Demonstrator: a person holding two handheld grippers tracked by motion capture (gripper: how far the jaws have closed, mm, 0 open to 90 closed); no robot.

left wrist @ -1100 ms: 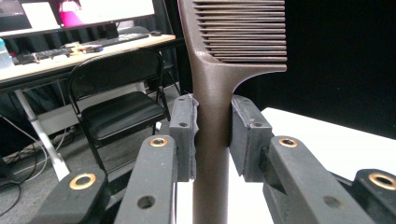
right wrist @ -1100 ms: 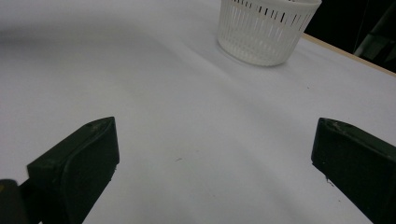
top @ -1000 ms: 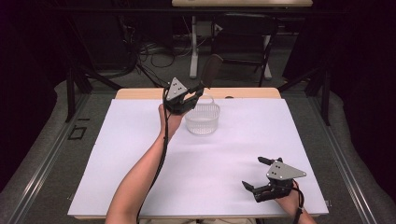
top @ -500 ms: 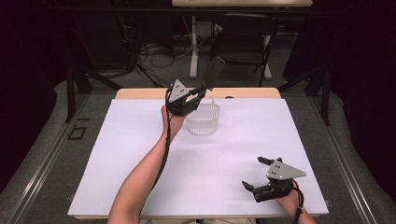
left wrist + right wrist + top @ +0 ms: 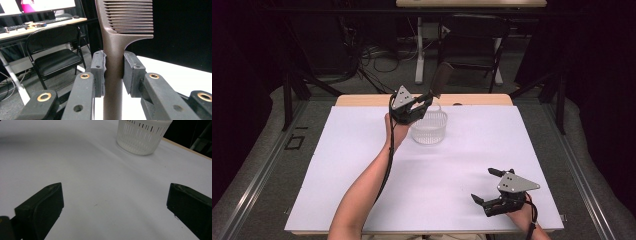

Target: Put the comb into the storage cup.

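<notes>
Left claw (image 5: 426,101) is clenched on the handle of a brown comb (image 5: 441,80), held upright at the basket's (image 5: 429,128) eleven o'clock rim, apparently for lowering in. Right claw (image 5: 490,187) rests released on the table (image 5: 337,165) at five o'clock, out of the way.

Table (image 5: 362,200): basket (image 5: 429,128) stands on it near the far edge, slightly left of the middle. Left gripper (image 5: 424,103) is held above the basket's left rim, just beside it; comb (image 5: 440,80) sits between its jaws, handle clamped, toothed end rising up and beyond the table's far edge. Right gripper (image 5: 486,186) rests near the near right corner, well apart from the basket, jaws pointing left. Chair (image 5: 53,58) stands on the floor behind the table's far edge.
</notes>
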